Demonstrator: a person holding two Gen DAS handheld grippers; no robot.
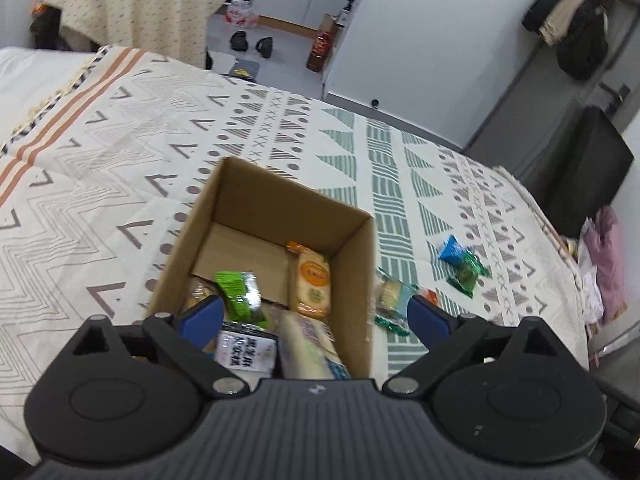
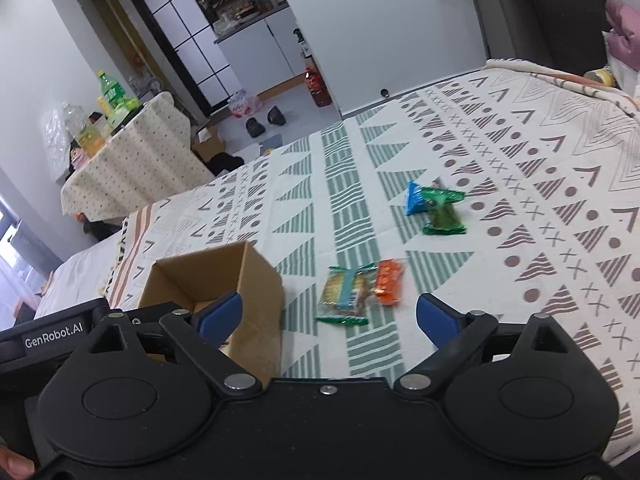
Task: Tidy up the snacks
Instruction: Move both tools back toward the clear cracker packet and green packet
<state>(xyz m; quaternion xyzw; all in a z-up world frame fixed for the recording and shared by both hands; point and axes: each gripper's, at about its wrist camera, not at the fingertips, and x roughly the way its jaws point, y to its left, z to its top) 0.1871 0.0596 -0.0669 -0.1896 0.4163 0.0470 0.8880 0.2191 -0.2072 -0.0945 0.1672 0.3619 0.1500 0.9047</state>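
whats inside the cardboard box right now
The cardboard box holds an orange cracker pack, a green packet, a black-and-white packet and a pale pack. The gripper body hides its near end.

In the left wrist view the gripper (image 1: 314, 316) body covers the box's (image 1: 362, 280) near wall and the lower ends of the packets (image 1: 308, 344) inside. Print on the black-and-white packet (image 1: 246, 350) is too blurred to read. In the right wrist view the box (image 2: 260, 300) hides its contents; the green packet (image 2: 444, 216) is smeared.
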